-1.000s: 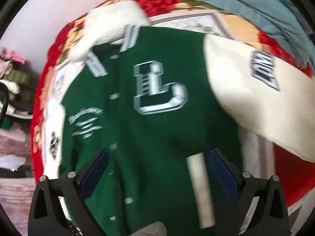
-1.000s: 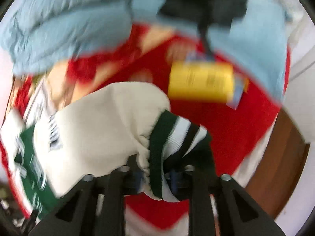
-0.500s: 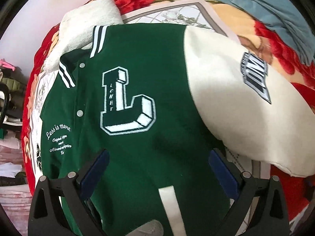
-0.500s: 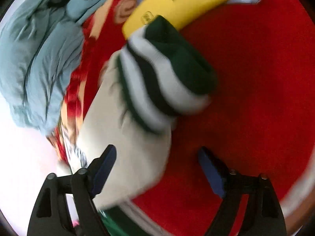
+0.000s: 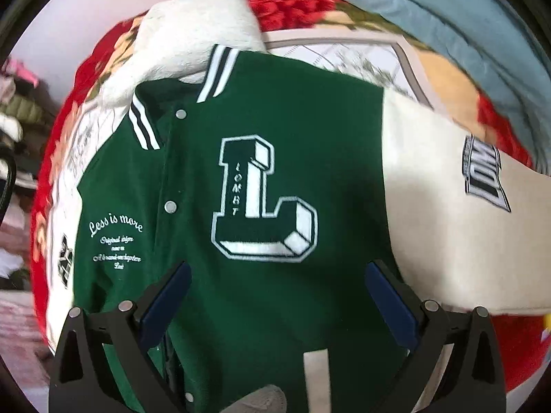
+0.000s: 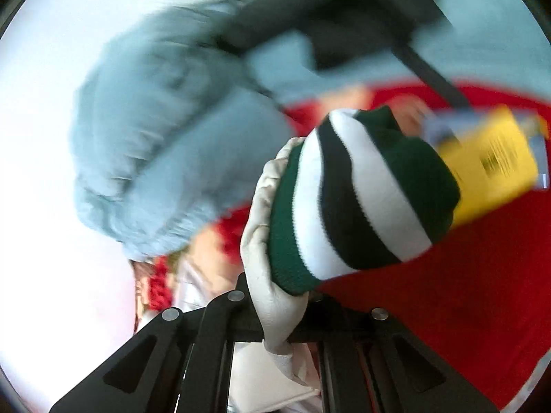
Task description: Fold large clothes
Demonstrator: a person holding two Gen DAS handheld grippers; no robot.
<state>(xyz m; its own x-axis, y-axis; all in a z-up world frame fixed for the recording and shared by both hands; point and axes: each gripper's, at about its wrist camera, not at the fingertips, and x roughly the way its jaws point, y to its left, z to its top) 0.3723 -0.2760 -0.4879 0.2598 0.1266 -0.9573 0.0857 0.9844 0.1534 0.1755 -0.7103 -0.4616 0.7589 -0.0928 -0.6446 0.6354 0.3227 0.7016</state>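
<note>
A green varsity jacket (image 5: 275, 275) with a big white "L" patch and cream sleeves lies face up on a red flowered blanket (image 5: 286, 3). My left gripper (image 5: 275, 296) hovers above the jacket's front, open, with nothing between its blue pads. In the right wrist view the cream sleeve (image 6: 265, 241) ends in a green-and-white striped cuff (image 6: 361, 199). My right gripper (image 6: 279, 313) is shut on the sleeve just behind that cuff and holds it lifted off the blanket (image 6: 447, 292).
A pale blue quilt (image 5: 447, 10) is bunched at the far edge of the bed, with a dark bag (image 6: 344, 17) on it. A yellow packet (image 6: 496, 168) lies on the blanket beyond the cuff. Piled clothes (image 5: 17, 130) sit off the left side.
The right gripper let go of the cuff, opened wide, then shut again on the sleeve behind the cuff and lifted it. The left gripper shifted over the jacket's front and stayed open.
</note>
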